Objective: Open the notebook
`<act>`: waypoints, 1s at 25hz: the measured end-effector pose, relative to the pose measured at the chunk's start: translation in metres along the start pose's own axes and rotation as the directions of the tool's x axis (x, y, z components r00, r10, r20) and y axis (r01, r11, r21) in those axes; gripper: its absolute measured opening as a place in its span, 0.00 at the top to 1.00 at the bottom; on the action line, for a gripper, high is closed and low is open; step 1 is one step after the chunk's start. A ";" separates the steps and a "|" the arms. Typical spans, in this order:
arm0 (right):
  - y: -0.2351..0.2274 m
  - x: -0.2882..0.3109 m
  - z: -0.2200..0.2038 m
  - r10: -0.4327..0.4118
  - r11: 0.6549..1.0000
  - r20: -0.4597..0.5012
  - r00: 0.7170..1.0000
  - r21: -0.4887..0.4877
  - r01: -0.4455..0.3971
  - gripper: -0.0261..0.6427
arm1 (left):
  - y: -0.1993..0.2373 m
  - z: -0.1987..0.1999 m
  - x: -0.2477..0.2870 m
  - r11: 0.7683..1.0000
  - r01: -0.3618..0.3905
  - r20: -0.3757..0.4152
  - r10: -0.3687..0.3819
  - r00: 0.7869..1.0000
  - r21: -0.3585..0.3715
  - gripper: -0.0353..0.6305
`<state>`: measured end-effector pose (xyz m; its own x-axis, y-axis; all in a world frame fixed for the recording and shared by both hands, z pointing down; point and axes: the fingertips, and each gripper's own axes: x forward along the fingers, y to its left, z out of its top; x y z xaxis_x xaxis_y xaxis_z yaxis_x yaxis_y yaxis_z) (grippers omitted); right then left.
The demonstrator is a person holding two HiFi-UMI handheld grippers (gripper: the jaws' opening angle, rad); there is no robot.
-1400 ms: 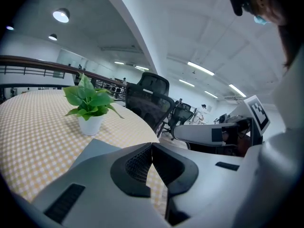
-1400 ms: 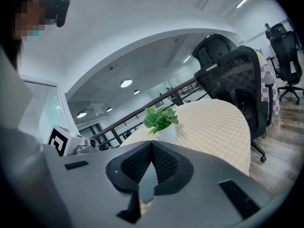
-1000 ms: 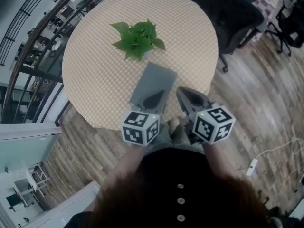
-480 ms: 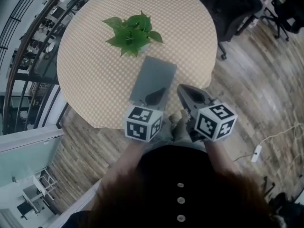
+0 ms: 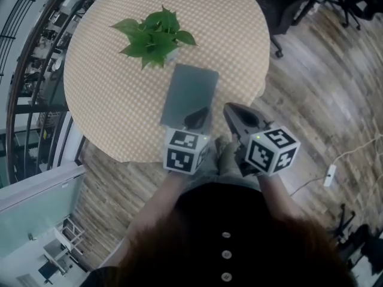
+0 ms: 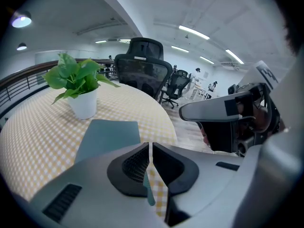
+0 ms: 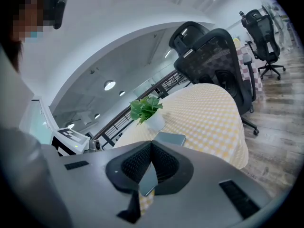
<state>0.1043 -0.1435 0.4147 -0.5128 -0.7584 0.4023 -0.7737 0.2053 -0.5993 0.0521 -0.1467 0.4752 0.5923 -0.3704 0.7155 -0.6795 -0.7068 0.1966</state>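
Observation:
A closed grey-blue notebook (image 5: 190, 93) lies flat on the round table (image 5: 108, 88) with a yellow checked cloth, just in front of a potted green plant (image 5: 152, 37). My left gripper (image 5: 202, 113) hangs over the notebook's near end with its jaws shut and nothing between them. In the left gripper view the notebook (image 6: 109, 134) lies just past the closed jaw tips (image 6: 149, 148). My right gripper (image 5: 228, 107) is to the right of the notebook, near the table's edge, also shut and empty. Its own view shows the notebook (image 7: 171, 138) ahead.
A black office chair (image 5: 287, 5) stands behind the table on the right. A railing (image 5: 36, 52) runs along the left, close to the table. Wooden floor (image 5: 311, 100) lies to the right. More chairs (image 6: 178, 82) stand further back.
Both grippers have sunk a little toward the table's near edge, and the left one has tilted further down over the notebook's near end. The notebook and plant have not moved.

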 end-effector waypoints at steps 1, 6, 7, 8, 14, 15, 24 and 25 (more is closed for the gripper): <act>-0.002 0.000 -0.002 -0.006 1.000 -0.002 1.000 0.006 0.006 0.94 | 0.001 -0.002 0.003 1.000 -0.008 -0.010 0.008 1.000 0.004 0.93; -0.010 0.005 -0.017 -0.030 0.999 -0.032 0.999 0.015 0.030 0.94 | 0.001 -0.012 0.015 0.999 -0.028 -0.060 0.030 0.998 0.028 0.81; -0.012 0.007 -0.022 -0.033 0.999 -0.040 0.999 0.012 0.034 0.94 | 0.001 -0.014 0.017 0.999 -0.034 -0.068 0.036 0.997 0.031 0.79; -0.013 0.008 -0.027 -0.037 0.999 -0.050 0.998 0.010 0.037 0.94 | 0.002 -0.016 0.019 0.999 -0.042 -0.074 0.045 0.996 0.033 0.76; -0.022 0.011 -0.040 -0.049 0.998 -0.063 0.997 0.026 0.051 0.94 | 0.013 -0.024 0.028 0.992 -0.108 -0.099 0.115 0.988 0.072 0.63; -0.024 0.011 -0.041 -0.052 0.998 -0.062 0.997 0.027 0.054 0.94 | 0.015 -0.025 0.029 0.989 -0.121 -0.098 0.128 0.987 0.081 0.62; -0.046 0.021 -0.043 -0.063 0.997 -0.060 0.996 0.039 0.065 0.94 | 0.017 -0.040 0.041 0.964 -0.180 -0.116 0.205 0.972 0.196 0.62; -0.049 0.021 -0.043 -0.063 0.997 -0.062 0.996 0.039 0.066 0.94 | 0.018 -0.041 0.042 0.960 -0.193 -0.117 0.220 0.968 0.203 0.62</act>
<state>0.1151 -0.1429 0.4823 -0.4849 -0.7301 0.4816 -0.7906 0.1304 -0.5983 0.0467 -0.1503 0.5362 0.3736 -0.4436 0.8146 -0.6790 -0.7291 -0.0856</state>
